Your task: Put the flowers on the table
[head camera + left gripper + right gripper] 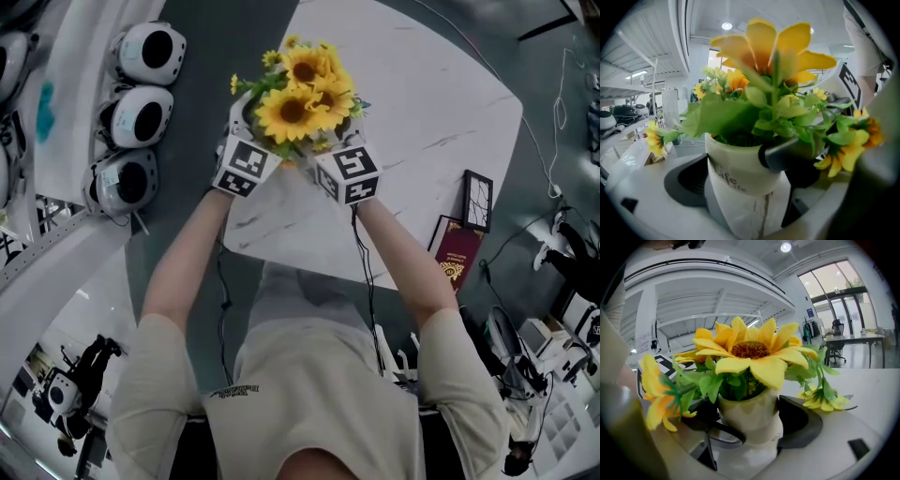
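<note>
A bunch of artificial sunflowers [302,94] stands in a white pot [743,176] printed with "Life". In the head view the blooms hide the pot, and they sit over the near left part of the white marble table [422,112]. My left gripper [246,141] grips the pot from the left and my right gripper [342,150] from the right. In the left gripper view, my left gripper [740,171] is shut with its jaws pressed on both sides of the pot. My right gripper [750,420] is likewise shut around the pot [750,413] under the sunflowers [750,350]. Whether the pot rests on the table cannot be told.
A dark red booklet [458,259] and a black framed panel [476,199] lie at the table's near right edge. Three white round devices [139,117] line a shelf to the left. Cables run along the dark floor [553,122] to the right.
</note>
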### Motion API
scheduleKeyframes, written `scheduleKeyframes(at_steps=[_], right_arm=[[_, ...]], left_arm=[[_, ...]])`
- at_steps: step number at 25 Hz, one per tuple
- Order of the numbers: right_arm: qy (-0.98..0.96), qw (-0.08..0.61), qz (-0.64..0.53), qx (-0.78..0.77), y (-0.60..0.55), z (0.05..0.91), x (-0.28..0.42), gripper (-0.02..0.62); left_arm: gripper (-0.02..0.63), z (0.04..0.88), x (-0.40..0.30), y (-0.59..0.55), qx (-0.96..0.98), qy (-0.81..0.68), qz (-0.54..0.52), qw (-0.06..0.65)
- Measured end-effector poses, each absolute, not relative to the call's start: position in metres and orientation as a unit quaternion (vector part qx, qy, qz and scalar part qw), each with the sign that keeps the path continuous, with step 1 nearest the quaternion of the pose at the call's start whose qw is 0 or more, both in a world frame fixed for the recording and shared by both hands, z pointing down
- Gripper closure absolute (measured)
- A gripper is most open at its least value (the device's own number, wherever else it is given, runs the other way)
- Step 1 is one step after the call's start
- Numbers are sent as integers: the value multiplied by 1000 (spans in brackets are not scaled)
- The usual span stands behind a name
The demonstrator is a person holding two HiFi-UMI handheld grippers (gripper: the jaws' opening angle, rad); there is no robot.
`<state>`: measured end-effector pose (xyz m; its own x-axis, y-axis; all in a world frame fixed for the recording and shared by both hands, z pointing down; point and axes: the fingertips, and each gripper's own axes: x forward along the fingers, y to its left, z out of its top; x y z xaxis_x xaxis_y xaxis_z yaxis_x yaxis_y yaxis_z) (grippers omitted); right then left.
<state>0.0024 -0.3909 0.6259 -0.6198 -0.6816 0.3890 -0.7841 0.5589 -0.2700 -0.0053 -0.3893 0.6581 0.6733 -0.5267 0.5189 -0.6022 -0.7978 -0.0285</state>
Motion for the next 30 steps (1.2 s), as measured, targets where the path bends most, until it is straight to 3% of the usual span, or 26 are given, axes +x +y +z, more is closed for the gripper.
scheduleKeyframes(at_steps=[20,30], right_arm=[[-873,103,219,423,-389,641,4,181],[-868,130,214,428,-381,636,3,181]], left_arm=[[123,674,-7,-387,908,-313,271,62],[123,668,-11,-380,911,-320,249,77]])
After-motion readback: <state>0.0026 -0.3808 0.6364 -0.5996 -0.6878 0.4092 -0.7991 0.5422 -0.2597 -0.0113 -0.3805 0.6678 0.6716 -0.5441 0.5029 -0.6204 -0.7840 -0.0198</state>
